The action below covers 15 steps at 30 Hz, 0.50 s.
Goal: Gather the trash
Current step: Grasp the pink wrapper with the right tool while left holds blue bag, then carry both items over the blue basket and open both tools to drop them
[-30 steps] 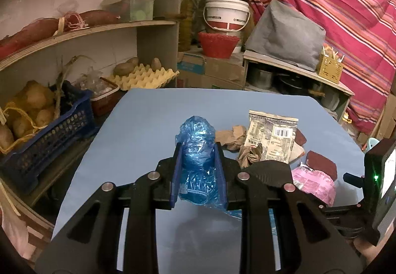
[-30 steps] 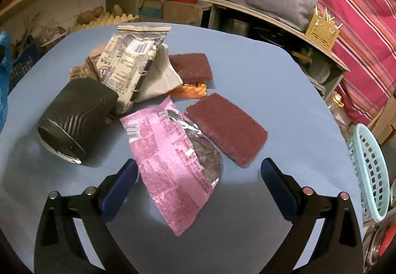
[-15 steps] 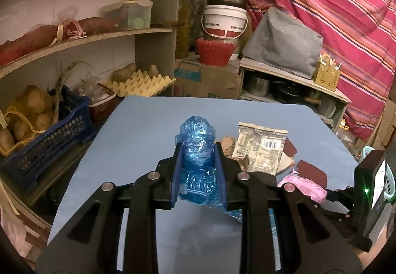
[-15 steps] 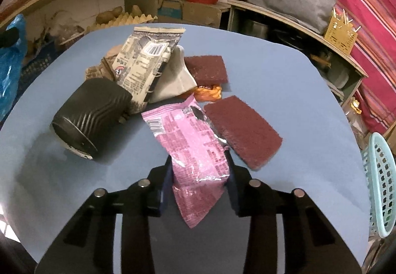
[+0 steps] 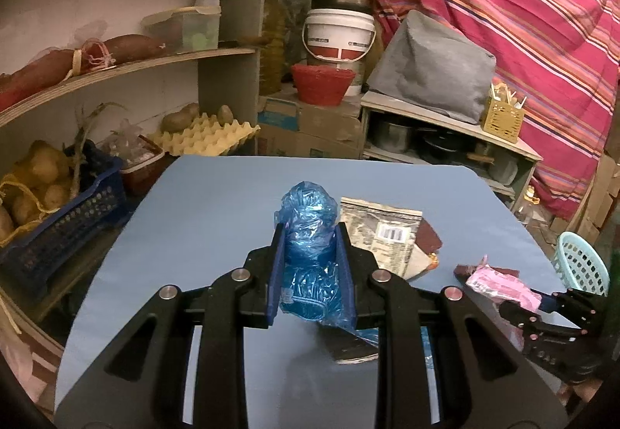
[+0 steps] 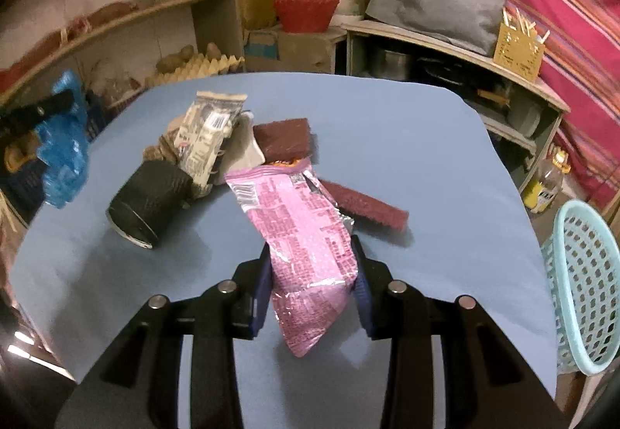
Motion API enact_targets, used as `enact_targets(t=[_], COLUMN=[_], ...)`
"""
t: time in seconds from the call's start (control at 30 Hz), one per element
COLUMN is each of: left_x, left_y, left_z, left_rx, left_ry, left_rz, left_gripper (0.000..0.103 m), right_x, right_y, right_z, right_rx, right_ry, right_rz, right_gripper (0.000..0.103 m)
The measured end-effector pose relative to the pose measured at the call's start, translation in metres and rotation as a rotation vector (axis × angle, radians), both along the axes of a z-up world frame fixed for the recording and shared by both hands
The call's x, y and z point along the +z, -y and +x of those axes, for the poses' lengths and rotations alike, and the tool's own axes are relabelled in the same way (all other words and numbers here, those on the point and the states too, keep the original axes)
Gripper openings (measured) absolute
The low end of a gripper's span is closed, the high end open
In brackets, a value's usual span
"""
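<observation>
My left gripper [image 5: 310, 254] is shut on a crumpled blue plastic bag [image 5: 309, 219] and holds it above the blue table [image 5: 217, 196]; the bag also shows in the right wrist view [image 6: 64, 154]. My right gripper [image 6: 312, 270] is shut on a pink foil wrapper [image 6: 302, 231], lifted off the table; it also shows in the left wrist view [image 5: 500, 283]. On the table lie a beige snack packet [image 6: 211, 128], a black ribbed cup on its side [image 6: 149, 196], crumpled brown paper [image 6: 159, 150] and two maroon scouring pads [image 6: 285, 136].
A light blue perforated basket [image 6: 581, 281] stands off the table's right edge. Shelves with potatoes, an egg tray [image 5: 205, 136] and a blue crate [image 5: 58, 212] are on the left. A bucket, pots and a low shelf stand behind the table.
My right gripper closed on the pink wrapper and lifted it off the table. My left gripper rose a little, still holding the blue bag.
</observation>
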<state>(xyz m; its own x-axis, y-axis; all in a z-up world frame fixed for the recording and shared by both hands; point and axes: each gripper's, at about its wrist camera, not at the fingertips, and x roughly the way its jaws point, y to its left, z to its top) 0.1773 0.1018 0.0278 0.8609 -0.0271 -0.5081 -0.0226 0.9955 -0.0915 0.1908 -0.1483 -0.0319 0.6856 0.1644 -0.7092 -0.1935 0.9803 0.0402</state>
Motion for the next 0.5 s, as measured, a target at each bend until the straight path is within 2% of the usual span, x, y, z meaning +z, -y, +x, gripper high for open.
enact_targets(t=[0.1,0.23,0.5], left_x=[0.002,0.002,0.000], left_y=[0.009,0.024,0.054], left_z=[0.002,0.004,0.011], left_rx=[-0.008,-0.024,-0.057], left_ry=[0.008,0.010,0.007], left_rz=[0.001,0.001,0.003], left_gripper=[0.024,0.024,0.024], right_x=[0.005,0.012,0.020], right_y=[0.013,0.026,0.063], right_z=[-0.002,-0.005,-0.003], right_rx=[-0.005,-0.041,-0.080], right_ry=[0.006,0.057,0.065], right_rz=[0.030,-0.023,0.036], right_gripper=[0.037,0.037,0.037])
